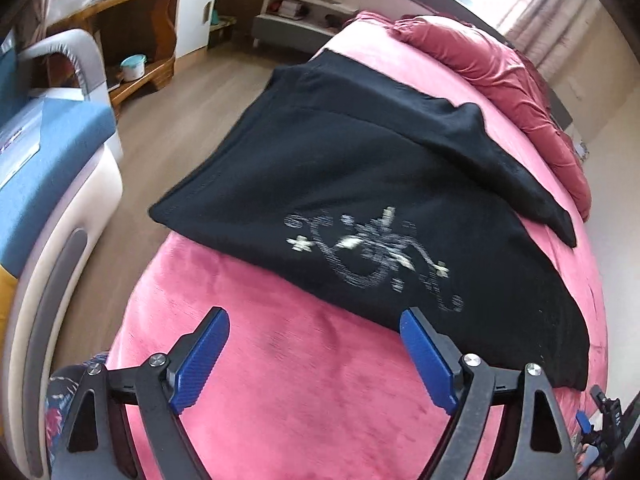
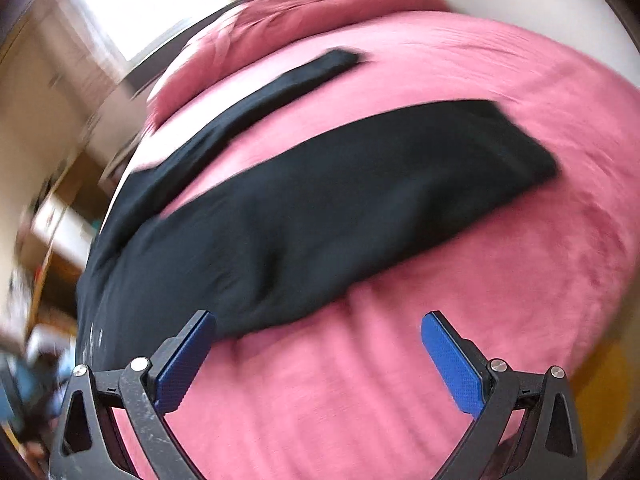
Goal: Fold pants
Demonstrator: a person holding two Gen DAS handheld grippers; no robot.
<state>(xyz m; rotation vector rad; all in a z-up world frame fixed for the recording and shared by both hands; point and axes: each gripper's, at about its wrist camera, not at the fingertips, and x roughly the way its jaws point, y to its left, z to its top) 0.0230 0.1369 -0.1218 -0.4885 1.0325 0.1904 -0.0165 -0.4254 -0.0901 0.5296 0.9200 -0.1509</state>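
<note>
left gripper (image 1: pixel 314 330) jaws apart, empty, over the waist edge of the black pants (image 1: pixel 360 184) spread on the pink bed (image 1: pixel 280 380). right gripper (image 2: pixel 318 334) apart, empty, near a leg. we judge: pinch both edges together. white floral print (image 1: pixel 372 256); no readable writing.

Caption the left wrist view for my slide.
Open left gripper above pink plush bedspread, near black embroidered pants.

left gripper (image 1: pixel 314 320): fingers spread wide, nothing between | right gripper (image 2: pixel 318 322): fingers spread wide, nothing between
</note>
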